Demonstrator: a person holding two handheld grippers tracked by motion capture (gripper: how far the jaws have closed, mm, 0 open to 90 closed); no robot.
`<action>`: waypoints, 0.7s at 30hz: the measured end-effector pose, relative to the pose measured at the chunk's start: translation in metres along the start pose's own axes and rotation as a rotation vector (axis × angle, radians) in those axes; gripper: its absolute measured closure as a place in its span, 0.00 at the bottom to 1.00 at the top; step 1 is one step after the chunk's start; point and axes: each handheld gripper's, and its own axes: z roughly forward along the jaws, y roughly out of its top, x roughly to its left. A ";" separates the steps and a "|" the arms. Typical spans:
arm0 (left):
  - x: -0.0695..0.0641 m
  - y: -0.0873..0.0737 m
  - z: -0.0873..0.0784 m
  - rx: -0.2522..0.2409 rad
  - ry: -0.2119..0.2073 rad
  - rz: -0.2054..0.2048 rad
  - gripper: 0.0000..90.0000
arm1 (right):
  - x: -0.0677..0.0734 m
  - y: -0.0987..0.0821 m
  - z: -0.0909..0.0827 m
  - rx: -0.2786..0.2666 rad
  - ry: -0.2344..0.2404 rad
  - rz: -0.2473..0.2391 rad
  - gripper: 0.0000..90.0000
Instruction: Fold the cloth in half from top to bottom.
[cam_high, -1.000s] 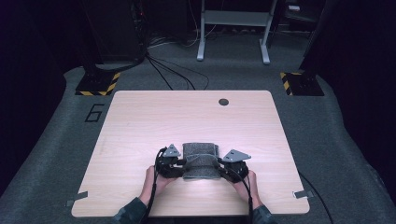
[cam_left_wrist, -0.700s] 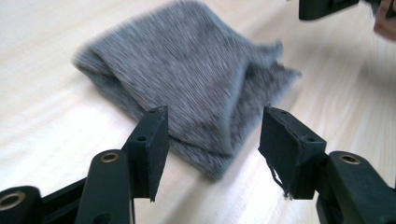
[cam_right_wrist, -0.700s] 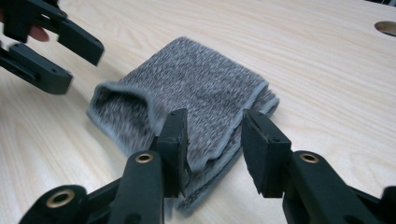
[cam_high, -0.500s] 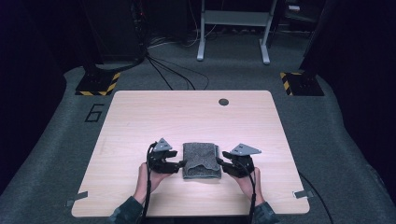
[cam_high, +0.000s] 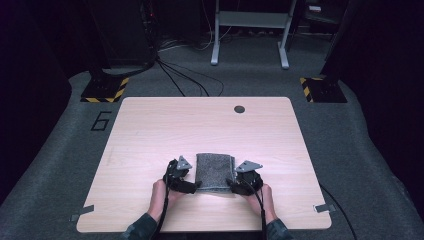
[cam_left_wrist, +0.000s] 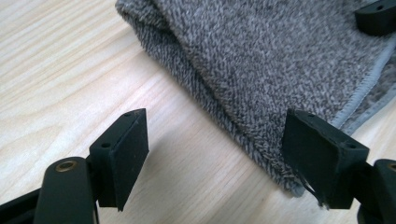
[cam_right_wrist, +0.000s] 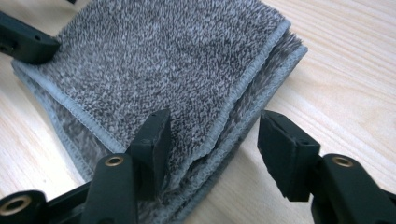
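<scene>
jaws just opening, folded grey towel (cam_high: 215, 171)

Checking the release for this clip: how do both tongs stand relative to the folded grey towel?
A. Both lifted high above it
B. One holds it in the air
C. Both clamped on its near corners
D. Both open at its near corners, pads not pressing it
D: the towel lies flat on the table, with the left tongs and right tongs gaping at its corners.
</scene>
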 end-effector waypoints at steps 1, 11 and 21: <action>0.000 0.000 0.000 0.010 0.001 0.015 0.25 | 0.001 -0.001 0.000 0.007 -0.004 -0.027 0.48; 0.005 0.000 -0.007 -0.016 -0.012 -0.024 0.19 | -0.007 -0.003 0.002 0.011 0.004 -0.004 0.35; 0.034 0.039 -0.010 -0.082 0.052 -0.090 0.17 | -0.040 0.028 0.005 -0.048 -0.022 0.117 0.28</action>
